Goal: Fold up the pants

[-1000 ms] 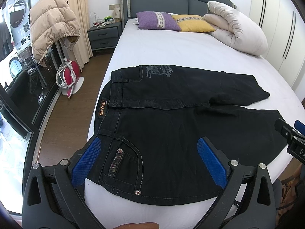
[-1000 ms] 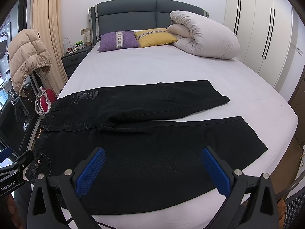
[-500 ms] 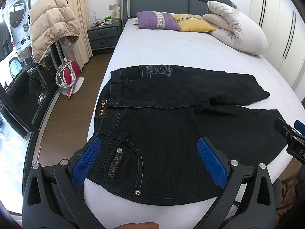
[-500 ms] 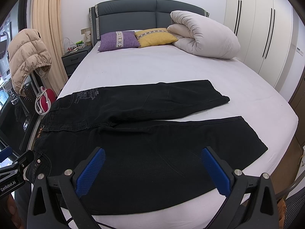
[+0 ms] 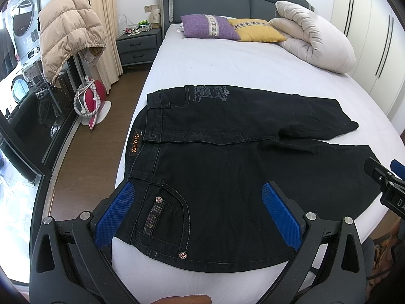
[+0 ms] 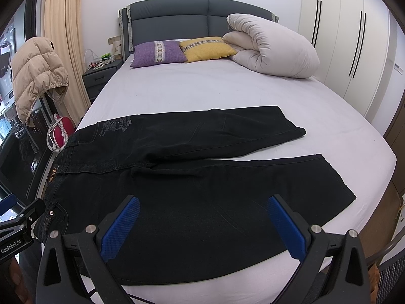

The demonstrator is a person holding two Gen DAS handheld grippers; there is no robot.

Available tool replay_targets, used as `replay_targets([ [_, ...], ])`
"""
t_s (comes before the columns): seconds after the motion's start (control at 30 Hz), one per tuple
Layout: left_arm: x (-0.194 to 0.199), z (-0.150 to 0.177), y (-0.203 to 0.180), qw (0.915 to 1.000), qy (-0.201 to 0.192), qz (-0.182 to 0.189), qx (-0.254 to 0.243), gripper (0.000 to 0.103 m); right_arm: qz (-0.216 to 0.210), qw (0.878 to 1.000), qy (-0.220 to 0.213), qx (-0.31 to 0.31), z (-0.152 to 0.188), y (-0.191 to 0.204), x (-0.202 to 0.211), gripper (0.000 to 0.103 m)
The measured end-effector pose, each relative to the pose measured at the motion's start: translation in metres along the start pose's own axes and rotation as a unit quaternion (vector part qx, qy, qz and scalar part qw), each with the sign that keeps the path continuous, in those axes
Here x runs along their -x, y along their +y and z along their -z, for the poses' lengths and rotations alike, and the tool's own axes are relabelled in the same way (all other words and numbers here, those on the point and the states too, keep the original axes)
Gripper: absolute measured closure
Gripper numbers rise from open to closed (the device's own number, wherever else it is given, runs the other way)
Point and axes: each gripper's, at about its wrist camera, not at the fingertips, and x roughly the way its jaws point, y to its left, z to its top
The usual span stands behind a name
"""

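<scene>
Over the flat black pants (image 5: pixel 227 177), left tool (image 5: pixel 200 212) and right tool (image 6: pixel 202 228) gape wide, gripping nothing.

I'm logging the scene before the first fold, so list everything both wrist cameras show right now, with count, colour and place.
pants: 1, black, spread flat across the near end of the bed, waist to the left, legs apart
bed: 1, white sheet, dark grey headboard
purple pillow: 1, purple with a patterned band, at the headboard
yellow pillow: 1, yellow, beside the purple one
duvet: 1, cream, rolled up at the head of the bed, right side
nightstand: 1, dark grey, left of the bed
puffer jacket: 1, beige, hanging left of the bed
wardrobe: 1, white doors, along the right wall
curtain: 1, beige, left of the nightstand
left gripper: 1, black with blue pads, open, over the waist end
right gripper: 1, black with blue pads, open, over the near leg
</scene>
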Motion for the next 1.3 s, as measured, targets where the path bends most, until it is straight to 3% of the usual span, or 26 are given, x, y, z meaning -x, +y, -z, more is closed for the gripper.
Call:
replay_targets([
  [0.43,-0.009,0.002,0.0,0.9999,0.005,-0.004,-0.01,0.0,-0.01,1.0,0.01,0.0,0.002,0.006,-0.013,0.0],
  [0.63,-0.032,-0.012,0.009,0.9997,0.017,0.007,-0.014,0.0,-0.029,0.999,0.017,0.006,-0.004,0.008,-0.028,0.0],
  [0.8,-0.063,-0.031,0.011,0.9952,0.02,0.052,-0.081,0.0,-0.065,0.997,0.017,0.024,-0.015,0.007,-0.045,0.0],
  [0.9,-0.084,-0.04,0.01,0.991,0.037,0.047,-0.12,0.0,-0.088,0.995,0.009,0.037,-0.029,0.003,-0.056,0.0],
  [0.97,-0.094,-0.053,0.016,0.9897,0.044,0.077,-0.112,0.0,-0.103,0.993,0.009,0.047,-0.04,-0.001,-0.066,0.0],
  [1.07,-0.116,-0.093,0.027,0.9888,0.03,0.072,-0.127,0.0,-0.137,0.989,0.017,0.06,-0.057,-0.011,-0.084,0.002],
  [1.17,-0.15,-0.144,0.036,0.98,0.019,0.098,-0.172,0.0,-0.18,0.98,0.028,0.079,-0.073,-0.017,-0.101,0.009],
  [1.3,-0.214,-0.2,0.044,0.9612,0.068,0.167,-0.209,0.0,-0.233,0.966,0.04,0.107,-0.088,-0.022,-0.121,0.01],
])
